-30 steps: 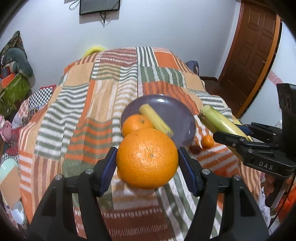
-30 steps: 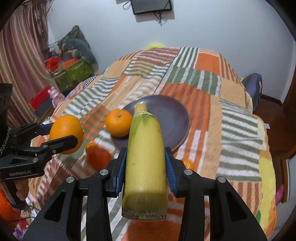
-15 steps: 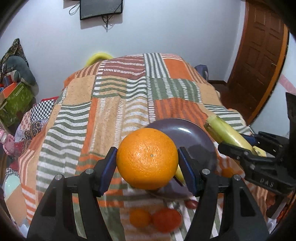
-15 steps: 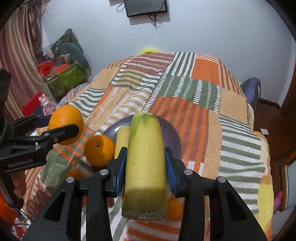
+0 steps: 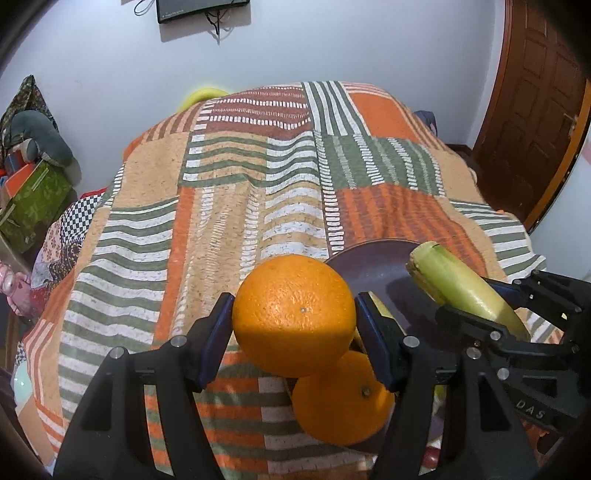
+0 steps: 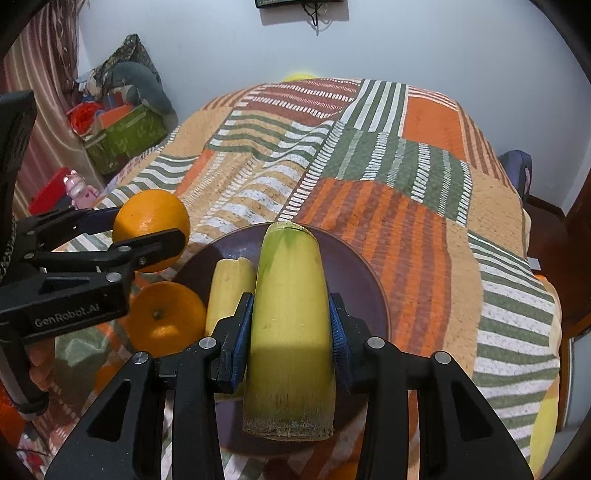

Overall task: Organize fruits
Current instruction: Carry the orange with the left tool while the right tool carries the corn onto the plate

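A striped patchwork blanket (image 6: 369, 155) is covering the bed, with a dark plate (image 6: 354, 269) lying on it. Over the plate the right gripper (image 6: 291, 321) is clamping a yellow-green stalk piece (image 6: 290, 325), while the left gripper (image 5: 293, 325) is gripping a big orange (image 5: 293, 314) above a second orange (image 5: 341, 402) at the plate's edge.

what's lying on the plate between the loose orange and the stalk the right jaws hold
A shorter yellow stalk piece lies on the plate, between the orange and the held stalk, clearest in the right wrist view.

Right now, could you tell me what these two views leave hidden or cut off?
- Left wrist: plate mostly hidden behind the held orange and right gripper.
- Right wrist: second stalk piece partly behind the held stalk.
- Right wrist: wall screen cut off at the top edge.
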`<state>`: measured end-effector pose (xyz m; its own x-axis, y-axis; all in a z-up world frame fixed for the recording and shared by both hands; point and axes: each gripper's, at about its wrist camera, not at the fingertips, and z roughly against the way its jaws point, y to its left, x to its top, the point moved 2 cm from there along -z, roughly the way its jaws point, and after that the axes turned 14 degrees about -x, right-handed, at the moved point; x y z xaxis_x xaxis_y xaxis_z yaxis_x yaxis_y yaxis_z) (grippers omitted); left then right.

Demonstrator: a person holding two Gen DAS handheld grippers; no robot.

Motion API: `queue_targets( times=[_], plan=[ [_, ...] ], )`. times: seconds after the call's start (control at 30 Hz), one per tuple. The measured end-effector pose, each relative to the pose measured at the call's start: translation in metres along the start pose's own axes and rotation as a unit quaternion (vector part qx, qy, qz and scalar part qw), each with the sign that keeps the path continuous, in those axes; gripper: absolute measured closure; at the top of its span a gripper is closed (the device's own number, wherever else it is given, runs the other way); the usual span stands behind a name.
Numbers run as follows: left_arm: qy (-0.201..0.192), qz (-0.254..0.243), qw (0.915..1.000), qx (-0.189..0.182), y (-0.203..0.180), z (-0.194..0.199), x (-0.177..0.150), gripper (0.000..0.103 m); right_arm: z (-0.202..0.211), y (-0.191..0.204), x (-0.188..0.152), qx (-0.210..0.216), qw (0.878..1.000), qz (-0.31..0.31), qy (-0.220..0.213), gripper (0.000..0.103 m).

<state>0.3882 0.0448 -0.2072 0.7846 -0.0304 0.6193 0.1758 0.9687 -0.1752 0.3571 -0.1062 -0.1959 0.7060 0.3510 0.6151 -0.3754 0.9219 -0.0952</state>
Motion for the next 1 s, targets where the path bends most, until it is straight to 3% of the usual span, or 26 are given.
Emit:
queue_targets(
  times=[0.5,1.0],
  plan=[
    [0.044,-0.003,0.999,-0.009,0.0,-0.032,-0.002,0.038,-0.027,0.003,-0.001,0.021,0.999,-0.003,0.037,0.067],
    [0.022,-0.036,0.999,-0.011,-0.018,-0.011,0.0,0.033,-0.031,0.001,0.001,0.02,0.998,0.008,0.065,0.066]
  ],
)
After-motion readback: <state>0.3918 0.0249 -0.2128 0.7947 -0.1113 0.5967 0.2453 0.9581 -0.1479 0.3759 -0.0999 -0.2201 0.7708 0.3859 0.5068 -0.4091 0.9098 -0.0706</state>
